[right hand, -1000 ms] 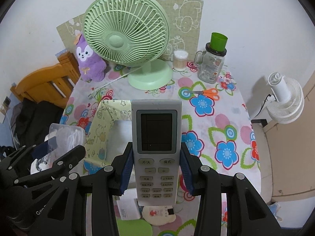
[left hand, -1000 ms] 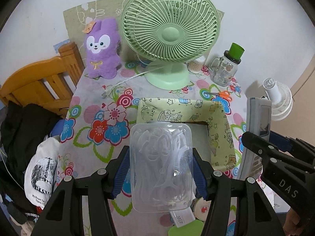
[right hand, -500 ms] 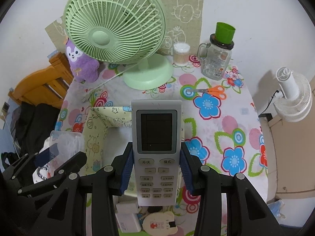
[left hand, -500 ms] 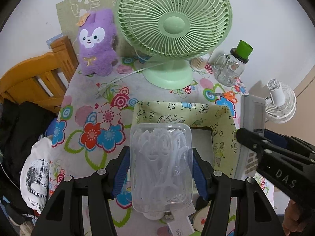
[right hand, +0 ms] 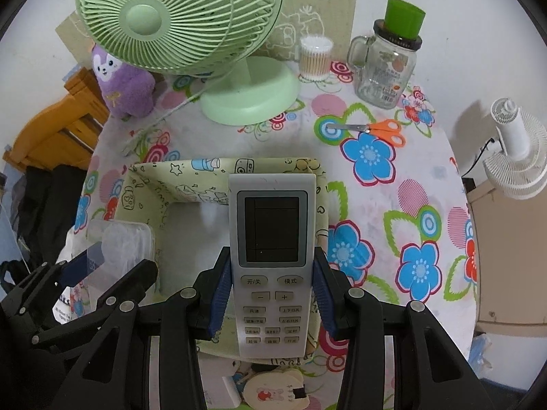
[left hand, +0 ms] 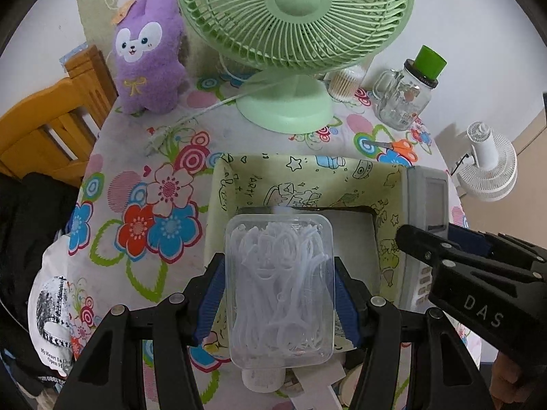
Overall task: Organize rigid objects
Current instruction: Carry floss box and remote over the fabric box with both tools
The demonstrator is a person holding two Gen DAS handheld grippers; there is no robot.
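My left gripper (left hand: 278,294) is shut on a clear plastic box of floss picks (left hand: 278,287) and holds it above the near edge of a pale green cartoon-print storage box (left hand: 307,174). My right gripper (right hand: 271,294) is shut on a grey air-conditioner remote (right hand: 271,259) and holds it over the right side of the same storage box (right hand: 191,177). The remote also shows at the right of the left wrist view (left hand: 425,212). The floss box shows at the left of the right wrist view (right hand: 119,242).
A green desk fan (left hand: 294,34), a purple plush (left hand: 147,51), a cotton-swab tub (right hand: 314,56), a glass jar mug with a green lid (right hand: 386,65) and orange scissors (right hand: 376,128) stand on the floral table. A wooden chair (left hand: 44,130) is at the left, a white fan (right hand: 516,153) at the right.
Both grippers have moved forward with their loads, from in front of the storage box to above it. The fan and the far table objects appear closer.
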